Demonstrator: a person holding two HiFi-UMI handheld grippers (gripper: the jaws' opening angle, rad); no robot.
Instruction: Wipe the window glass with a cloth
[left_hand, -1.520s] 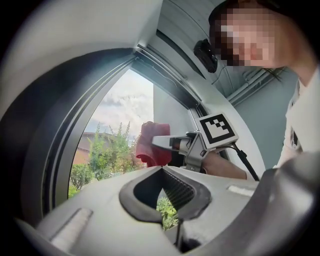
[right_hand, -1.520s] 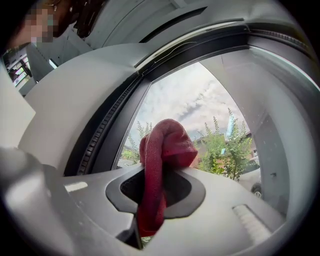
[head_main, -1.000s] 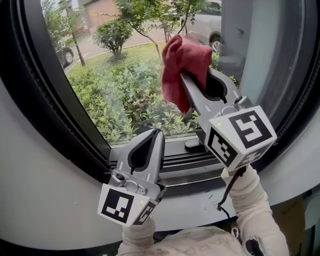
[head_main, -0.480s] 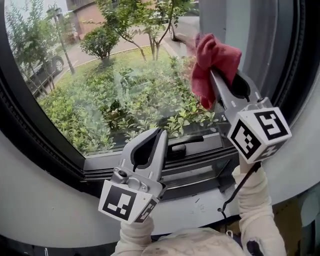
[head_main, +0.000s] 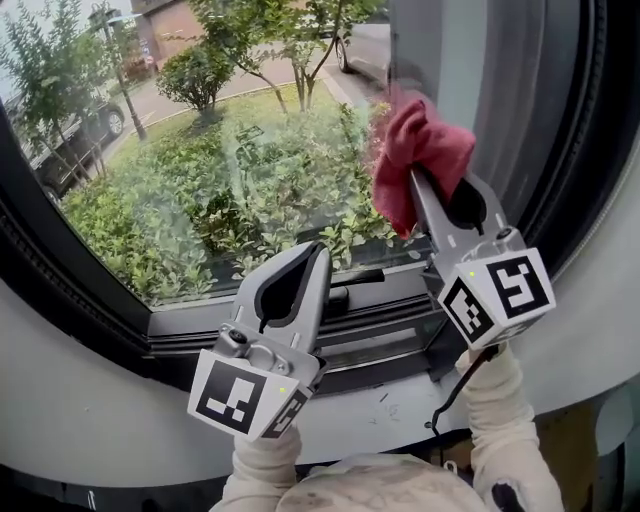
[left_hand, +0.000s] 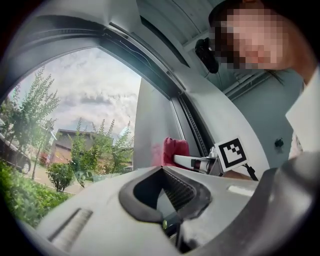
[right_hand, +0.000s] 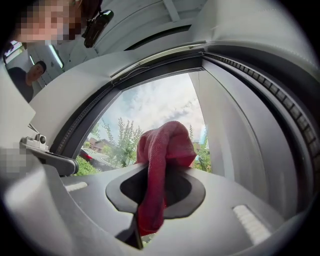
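My right gripper (head_main: 415, 175) is clamped on the red cloth (head_main: 425, 140). It pinches the cloth through a fold, so a wad bulges past the tips and a tail hangs back down between the jaws. The wad sits at the right edge of the window glass (head_main: 200, 170), just beside the grey upright of the frame (head_main: 455, 50), and looks pressed to the pane (a faint red reflection shows beside it in the left gripper view). My left gripper (head_main: 318, 255) has its jaws together on nothing and hovers low over the sill track (head_main: 380, 345). I judge the cloth light, limp and easily squashed, so this hold in the bunched middle suits it: padding meets the glass, not the hard tips. The pane is smooth, stiff and breakable, so moderate pressure should do.
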